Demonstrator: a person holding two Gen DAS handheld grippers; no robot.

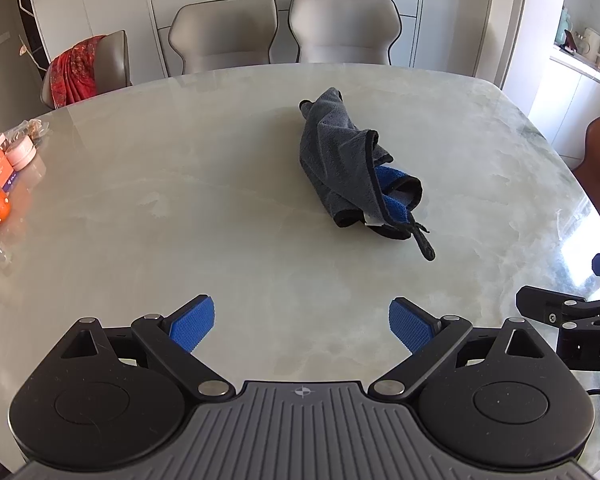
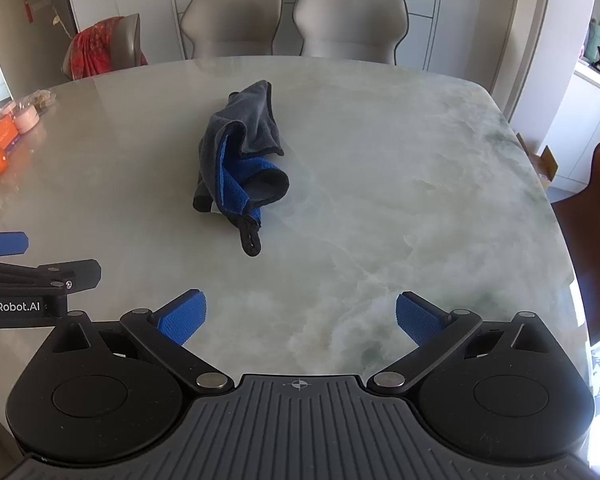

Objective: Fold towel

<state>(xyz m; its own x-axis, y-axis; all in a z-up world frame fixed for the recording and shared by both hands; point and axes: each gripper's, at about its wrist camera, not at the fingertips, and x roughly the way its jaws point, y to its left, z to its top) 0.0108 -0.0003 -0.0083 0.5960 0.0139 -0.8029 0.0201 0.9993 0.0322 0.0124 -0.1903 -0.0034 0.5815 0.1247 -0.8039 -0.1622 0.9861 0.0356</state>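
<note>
A crumpled towel (image 1: 342, 164), grey outside and blue inside with black trim and a hanging loop, lies bunched on the pale marble table (image 1: 180, 208). In the right wrist view the same towel (image 2: 240, 156) sits ahead and to the left. My left gripper (image 1: 302, 322) hovers open above the table's near part, well short of the towel, with nothing between its blue pads. My right gripper (image 2: 300, 318) is open too, empty, and apart from the cloth. Each gripper shows at the edge of the other's view: the right one (image 1: 572, 312) and the left one (image 2: 32, 276).
Two grey chairs (image 1: 284, 28) stand at the far side, and another chair with a red cloth (image 1: 80, 68) at the far left. Small jars, boxes and an orange toy (image 1: 4, 176) crowd the table's left edge. A brown chair (image 2: 592, 216) stands at the right.
</note>
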